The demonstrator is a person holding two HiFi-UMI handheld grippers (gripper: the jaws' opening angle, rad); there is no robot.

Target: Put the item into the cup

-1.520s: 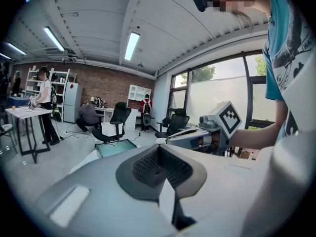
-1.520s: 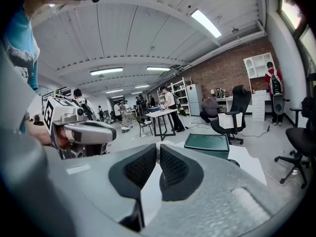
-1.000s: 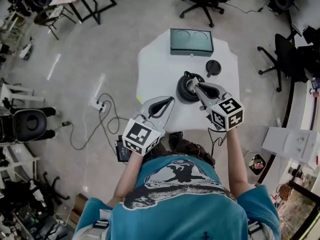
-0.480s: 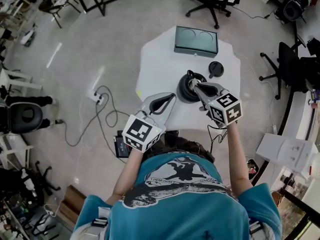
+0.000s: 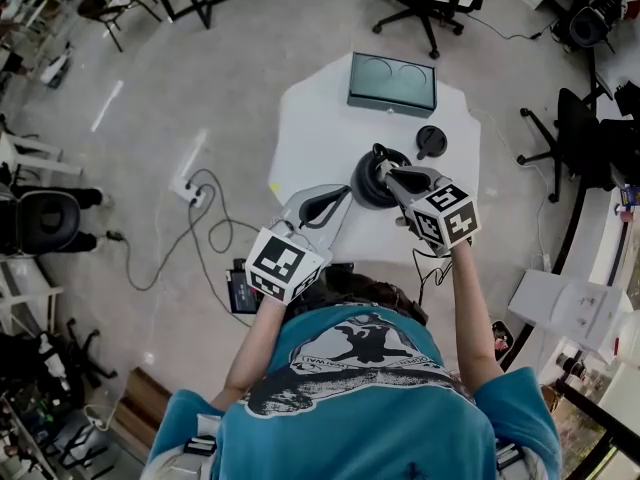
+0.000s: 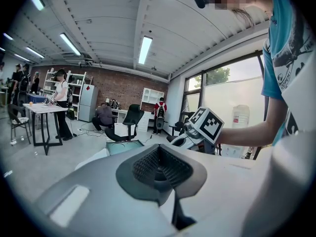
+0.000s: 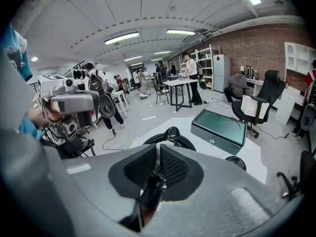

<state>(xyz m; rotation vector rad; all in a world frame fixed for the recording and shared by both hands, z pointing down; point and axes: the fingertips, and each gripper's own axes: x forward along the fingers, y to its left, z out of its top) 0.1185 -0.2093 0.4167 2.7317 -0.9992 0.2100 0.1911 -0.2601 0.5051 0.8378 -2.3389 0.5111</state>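
A black cup [image 5: 370,182] stands near the middle of the white table [image 5: 310,138]. My right gripper [image 5: 393,177] is shut on a slim black item with a rounded end [image 5: 378,153]. The item's end lies over the cup's far rim. In the right gripper view the dark handle [image 7: 147,197] runs between the closed jaws of the right gripper [image 7: 158,164], and its round tip [image 7: 172,132] sits above the cup's rim [image 7: 186,141]. My left gripper [image 5: 335,201] hovers left of the cup, shut and with nothing in it. The left gripper [image 6: 159,166] shows its pads together.
A dark green box [image 5: 392,83] sits at the table's far edge, also in the right gripper view as a green box [image 7: 219,127]. A black round lid [image 5: 430,139] lies right of the cup. Cables and a power strip [image 5: 188,206] lie on the floor at left. Office chairs ring the table.
The right gripper has edged slightly left toward the cup with the item still held. The left gripper has barely moved.
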